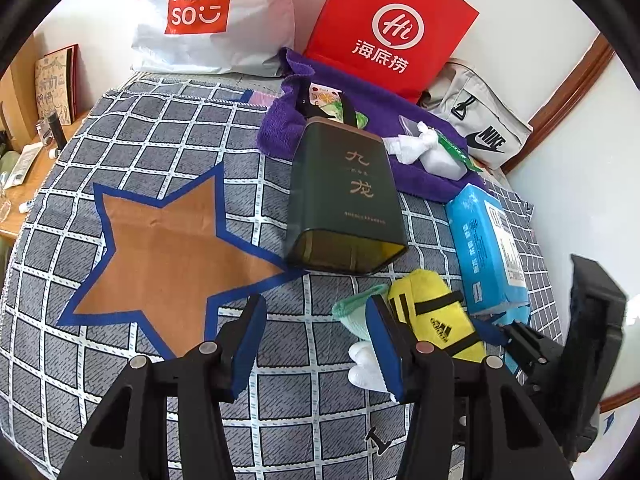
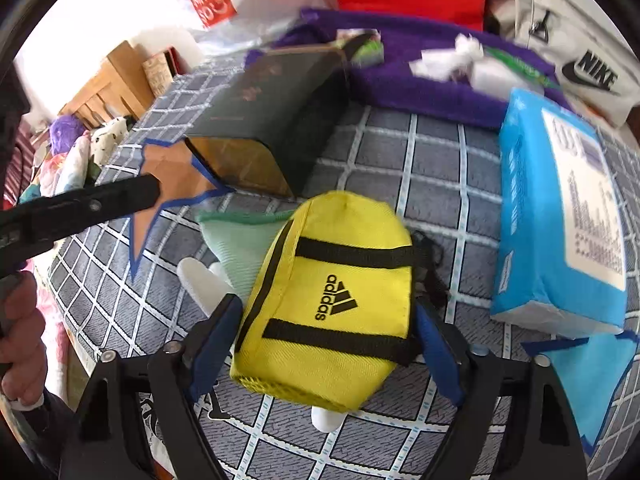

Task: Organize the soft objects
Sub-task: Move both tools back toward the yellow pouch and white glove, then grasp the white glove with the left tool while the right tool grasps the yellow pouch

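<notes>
Right gripper (image 2: 324,344): jaws spread wide, the yellow pouch (image 2: 328,304) lying between them on the checked bedspread (image 2: 440,184); whether the pads touch its sides cannot be told. Left gripper (image 1: 316,344): jaws partly spread over bare bedspread, nothing between them, the pouch just beyond its right finger. A mint cloth (image 2: 236,240) lies under the pouch. Dark tin (image 1: 344,196) nearby, toward the purple towel (image 1: 416,120) at the far edge.

A bedroom at home — checked bedspread (image 1: 120,360), shopping bags (image 1: 392,28), cluttered wooden desk (image 1: 28,184) alongside.
</notes>
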Demonstrator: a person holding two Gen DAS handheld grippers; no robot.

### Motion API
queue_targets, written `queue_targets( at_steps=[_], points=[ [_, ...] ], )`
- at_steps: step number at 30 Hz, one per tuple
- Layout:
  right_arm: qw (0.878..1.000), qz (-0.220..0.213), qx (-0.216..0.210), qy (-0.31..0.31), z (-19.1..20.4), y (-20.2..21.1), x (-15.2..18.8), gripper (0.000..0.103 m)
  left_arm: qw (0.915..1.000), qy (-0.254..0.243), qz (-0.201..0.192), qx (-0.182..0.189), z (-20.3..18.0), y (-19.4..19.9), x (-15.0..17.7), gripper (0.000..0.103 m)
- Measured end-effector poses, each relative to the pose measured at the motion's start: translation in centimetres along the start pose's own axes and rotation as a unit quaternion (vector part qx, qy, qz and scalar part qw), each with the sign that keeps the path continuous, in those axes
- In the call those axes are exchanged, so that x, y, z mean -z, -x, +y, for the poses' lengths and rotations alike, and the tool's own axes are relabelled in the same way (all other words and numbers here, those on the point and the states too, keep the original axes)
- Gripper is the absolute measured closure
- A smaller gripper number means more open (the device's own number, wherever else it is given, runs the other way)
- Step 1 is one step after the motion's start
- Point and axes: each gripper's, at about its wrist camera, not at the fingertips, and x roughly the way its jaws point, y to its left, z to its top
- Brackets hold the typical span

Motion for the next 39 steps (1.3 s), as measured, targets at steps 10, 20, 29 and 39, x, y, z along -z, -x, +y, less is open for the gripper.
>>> queue_targets(
  at_steps=[10, 20, 29, 39],
  points=[
    [0.998, -0.059, -0.019, 0.000, -1.3, 4.4, 1.1, 0.024, 0.9999, -0.003, 0.002, -0.010, -0.8, 0.1, 0.4, 0.054],
    [0.995, -0.088, -0.043, 0.017, -3.0, 7.7, 4.4, 0.024, 0.9994, -0.019, 0.025, -0.013, -3.5, -1.4, 1.9, 0.054],
    [0.995, -0.093, -0.045, 0.009, -5.8, 8.5, 8.1, 0.024, 0.9979, -0.054, 0.035, -0.007, -7.3, -2.9, 3.2, 0.048],
    [0.995, -0.090, -0.002, -0.038, -10.5, 7.3, 10.2, 0.024, 0.9906, -0.114, 0.064, -0.039, -11.1, -6.2, 4.8, 0.030]
  ],
)
